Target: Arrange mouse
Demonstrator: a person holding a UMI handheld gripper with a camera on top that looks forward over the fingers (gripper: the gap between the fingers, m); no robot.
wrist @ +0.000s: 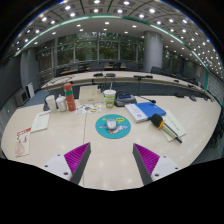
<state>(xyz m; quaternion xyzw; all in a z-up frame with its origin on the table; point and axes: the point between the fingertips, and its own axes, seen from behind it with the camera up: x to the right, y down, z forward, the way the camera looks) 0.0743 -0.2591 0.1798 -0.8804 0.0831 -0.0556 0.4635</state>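
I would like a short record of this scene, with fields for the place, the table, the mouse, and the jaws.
place: large hall with ceiling lights and long desks behind
table: pale round table
mouse: small, on a round blue mat, beyond the jaws
other things: green-sleeved paper cup, red-capped bottle, blue book, paper sheet
gripper: jaws open, holding nothing, above the table

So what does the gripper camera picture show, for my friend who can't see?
The gripper with open purple-padded fingers hovers over a pale table, holding nothing. Ahead lies a round blue mat with a small mouse on it; beyond stand a paper cup, a blue book and bottles.
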